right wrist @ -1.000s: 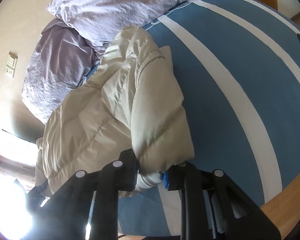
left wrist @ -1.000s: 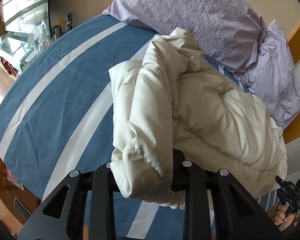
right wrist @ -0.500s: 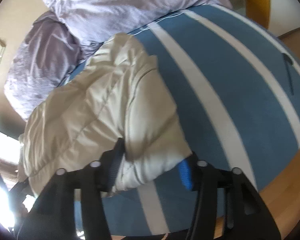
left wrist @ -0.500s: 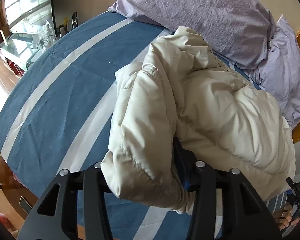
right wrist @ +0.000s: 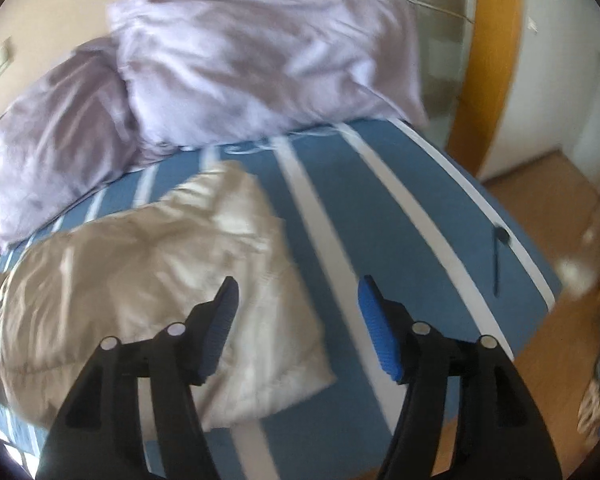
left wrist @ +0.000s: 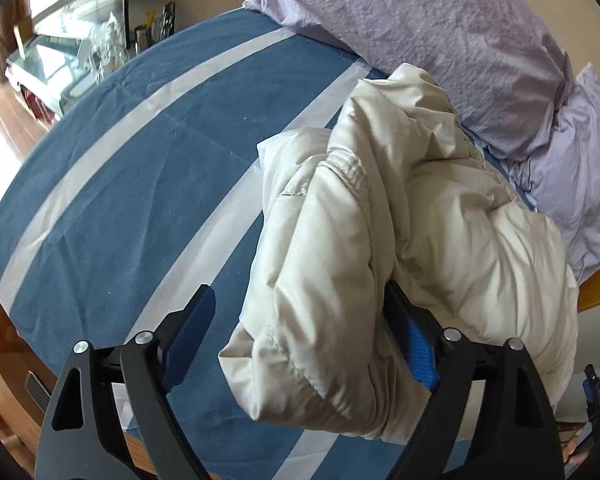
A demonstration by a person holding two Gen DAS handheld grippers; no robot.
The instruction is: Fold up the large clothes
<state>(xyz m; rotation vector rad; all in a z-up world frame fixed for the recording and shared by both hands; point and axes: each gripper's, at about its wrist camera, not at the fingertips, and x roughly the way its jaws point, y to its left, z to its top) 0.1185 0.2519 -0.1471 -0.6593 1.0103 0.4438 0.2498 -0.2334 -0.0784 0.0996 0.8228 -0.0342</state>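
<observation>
Resting puffy quilted cream jacket [left wrist: 400, 240]

A cream quilted jacket [left wrist: 400, 248] lies between blue-padded black fingers [left wrist: 414, 340] on a blue, white-striped sheet [left wrist: 112, 184]; beyond, seemingly lilac pillows [right wrist: 260, 64].

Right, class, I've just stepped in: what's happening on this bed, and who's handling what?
A person with a handheld gripper in each hand is folding a cream puffer jacket on a blue striped bedsheet, near two lilac pillows. The jacket lies bundled in a fold. The left gripper is opening; the jacket's edge sits between its jaws, with one pad clear of it. The right gripper is also opening, above the jacket with nothing between its jaws.
</observation>
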